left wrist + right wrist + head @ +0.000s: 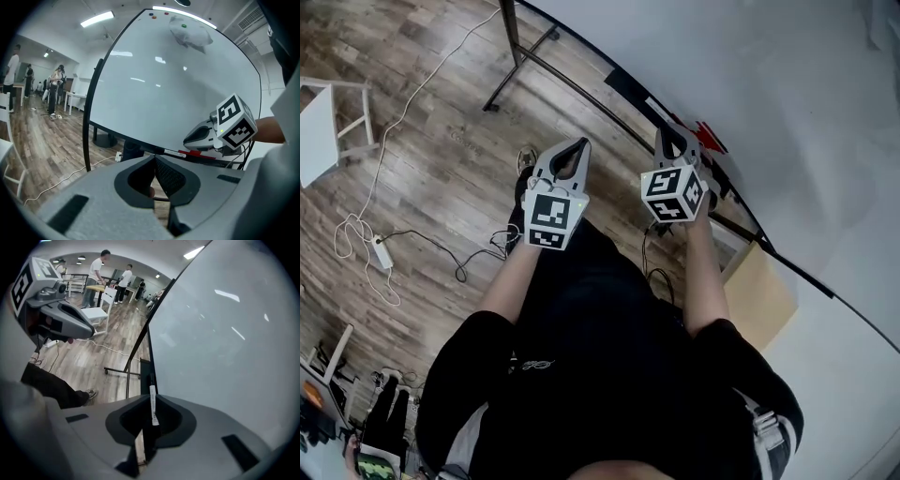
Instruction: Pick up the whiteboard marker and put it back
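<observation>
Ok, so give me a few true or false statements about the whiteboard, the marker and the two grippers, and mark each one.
1. The whiteboard marker lies on the whiteboard's tray. True.
2. The left gripper holds a red object. False: it is shut and empty. The red object lies on the tray.
3. The right gripper is wide open. False: it is shut.
4. The floor is wood-look planks with a white cable lying across it. True.
5. The whiteboard is full of writing. False: it is nearly bare, with only a few coloured dots near its top.
</observation>
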{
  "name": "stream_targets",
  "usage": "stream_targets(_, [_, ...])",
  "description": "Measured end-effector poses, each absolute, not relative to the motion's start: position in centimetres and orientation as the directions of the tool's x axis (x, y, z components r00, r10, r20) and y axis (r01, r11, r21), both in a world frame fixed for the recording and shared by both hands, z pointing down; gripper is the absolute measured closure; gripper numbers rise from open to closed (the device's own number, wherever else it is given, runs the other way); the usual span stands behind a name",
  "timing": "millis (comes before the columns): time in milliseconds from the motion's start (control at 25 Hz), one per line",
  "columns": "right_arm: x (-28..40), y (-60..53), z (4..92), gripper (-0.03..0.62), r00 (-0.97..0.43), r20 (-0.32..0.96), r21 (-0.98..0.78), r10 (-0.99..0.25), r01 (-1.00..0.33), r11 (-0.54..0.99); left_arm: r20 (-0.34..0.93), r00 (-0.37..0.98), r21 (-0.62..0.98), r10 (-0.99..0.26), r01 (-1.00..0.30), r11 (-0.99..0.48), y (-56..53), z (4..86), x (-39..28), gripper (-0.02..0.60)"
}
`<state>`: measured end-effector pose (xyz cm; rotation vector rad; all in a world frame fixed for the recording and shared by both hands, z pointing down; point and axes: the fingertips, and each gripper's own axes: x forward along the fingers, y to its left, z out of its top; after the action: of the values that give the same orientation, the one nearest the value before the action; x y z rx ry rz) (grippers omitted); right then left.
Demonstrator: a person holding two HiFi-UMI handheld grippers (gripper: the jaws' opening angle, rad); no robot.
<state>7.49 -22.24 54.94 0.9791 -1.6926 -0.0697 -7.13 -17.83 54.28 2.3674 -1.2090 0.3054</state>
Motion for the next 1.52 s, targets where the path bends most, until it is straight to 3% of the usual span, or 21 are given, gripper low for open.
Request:
stream_targets(160, [7.5, -23.6, 56.4, 0.583, 0.012, 0.796, 0.513, -0.605, -0.542, 0.665, 0.409, 0.604, 0.292, -0.684, -0.797, -0.529, -18.8, 55.1, -7.7, 0.575])
stream_targets(240, [7.6, -24.0, 57.1, 0.501, 0.033, 0.807, 0.515, -0.59, -0.528, 0.675, 0.412, 0.607, 0.285, -0.679, -0.794, -0.537, -19.3, 55.3, -8.0, 0.575])
stream_targets(280, [7.6, -24.2, 57.5, 0.499, 0.041, 0.814, 0.512, -0.58, -0.524, 0.681, 0.414, 0.606, 0.283, -0.679, -0.795, -0.536, -19.6, 55.4, -8.2, 0.575])
stream_targets(880, [8.3, -26.2, 61.2, 0.523, 0.192, 0.831, 0.55, -0.521, -0.418, 0.723, 0.464, 0.56, 0.304, -0.687, -0.829, -0.47, -20.5, 57.4, -11.4, 0.575])
stream_targets(1520, [7.9, -26.8, 62.3, 0.543, 0.257, 0.835, 0.55, -0.487, -0.399, 0.733, 0.476, 0.537, 0.312, -0.696, -0.844, -0.437, -20.6, 58.0, -13.2, 0.575])
